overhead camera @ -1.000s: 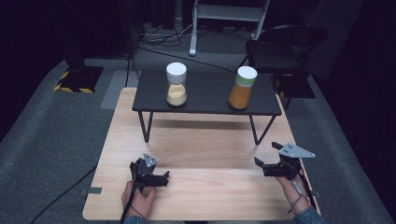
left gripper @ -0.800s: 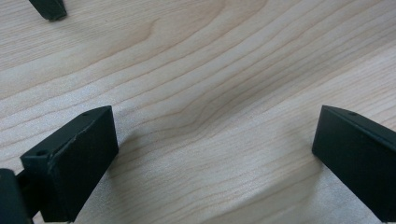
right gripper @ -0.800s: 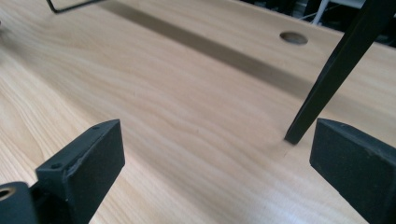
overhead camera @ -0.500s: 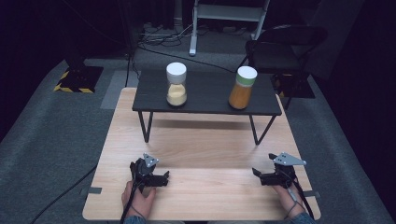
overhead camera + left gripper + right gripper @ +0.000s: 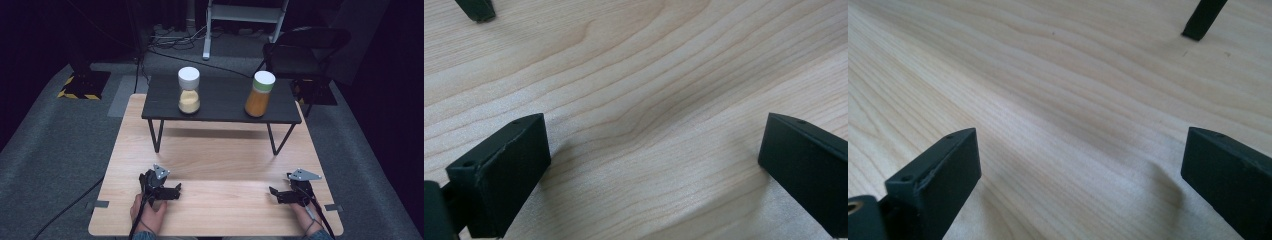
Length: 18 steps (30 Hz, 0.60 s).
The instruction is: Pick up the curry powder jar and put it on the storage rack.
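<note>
High view: left hand-held gripper and right hand-held gripper rest low on the light wooden bench, well apart and holding nothing. That looks like a ready pose. White-lidded jar of pale yellow powder and white-lidded jar of orange powder stand upright on the black raised shelf, far from both.
Left gripper view: jaws wide apart over bare wood.
Right gripper view: same, jaws spread, nothing between them.

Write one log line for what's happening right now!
left tongs: open, low over wooden table | right tongs: open, low over table | white-lid jar, green-lid jar: on black shelf, untouched
</note>
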Available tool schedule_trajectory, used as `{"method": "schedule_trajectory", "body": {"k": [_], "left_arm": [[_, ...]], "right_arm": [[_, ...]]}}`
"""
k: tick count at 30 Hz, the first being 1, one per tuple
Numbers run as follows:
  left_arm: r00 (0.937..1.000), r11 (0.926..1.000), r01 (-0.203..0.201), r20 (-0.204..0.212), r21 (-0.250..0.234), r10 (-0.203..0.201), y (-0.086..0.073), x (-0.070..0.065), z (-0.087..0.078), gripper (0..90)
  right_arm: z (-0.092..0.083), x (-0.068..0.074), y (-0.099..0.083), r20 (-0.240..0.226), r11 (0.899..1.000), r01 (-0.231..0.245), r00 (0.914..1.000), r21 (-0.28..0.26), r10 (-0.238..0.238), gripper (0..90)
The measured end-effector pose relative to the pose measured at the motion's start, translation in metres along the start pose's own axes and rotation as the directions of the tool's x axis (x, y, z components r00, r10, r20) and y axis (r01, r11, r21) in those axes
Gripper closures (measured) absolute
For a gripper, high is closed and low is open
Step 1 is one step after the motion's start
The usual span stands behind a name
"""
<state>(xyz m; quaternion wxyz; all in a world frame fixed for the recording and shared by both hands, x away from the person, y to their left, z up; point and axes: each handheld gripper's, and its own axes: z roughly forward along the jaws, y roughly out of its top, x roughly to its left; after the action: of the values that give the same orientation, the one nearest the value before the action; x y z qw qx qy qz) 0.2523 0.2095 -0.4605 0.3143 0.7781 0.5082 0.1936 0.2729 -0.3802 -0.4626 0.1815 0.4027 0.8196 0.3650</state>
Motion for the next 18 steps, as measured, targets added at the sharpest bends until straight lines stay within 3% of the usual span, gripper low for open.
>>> {"method": "schedule_trajectory", "body": {"k": [5,18], "left_arm": [[1.0000,1.0000,-0.001,0.000,0.001,0.001,0.0001,0.0001,-0.0001,0.2],[1.0000,1.0000,0.000,0.000,0.000,0.000,0.0000,0.0000,0.0000,0.2]], "right_arm": [[0.0023,0.0036,0.0062,0.017,0.999,-0.004,0.9998,0.045,0.004,1.2],[0.0029,0.0038,0.0070,0.017,0.999,-0.004,0.9999,0.048,0.003,0.3]]}}
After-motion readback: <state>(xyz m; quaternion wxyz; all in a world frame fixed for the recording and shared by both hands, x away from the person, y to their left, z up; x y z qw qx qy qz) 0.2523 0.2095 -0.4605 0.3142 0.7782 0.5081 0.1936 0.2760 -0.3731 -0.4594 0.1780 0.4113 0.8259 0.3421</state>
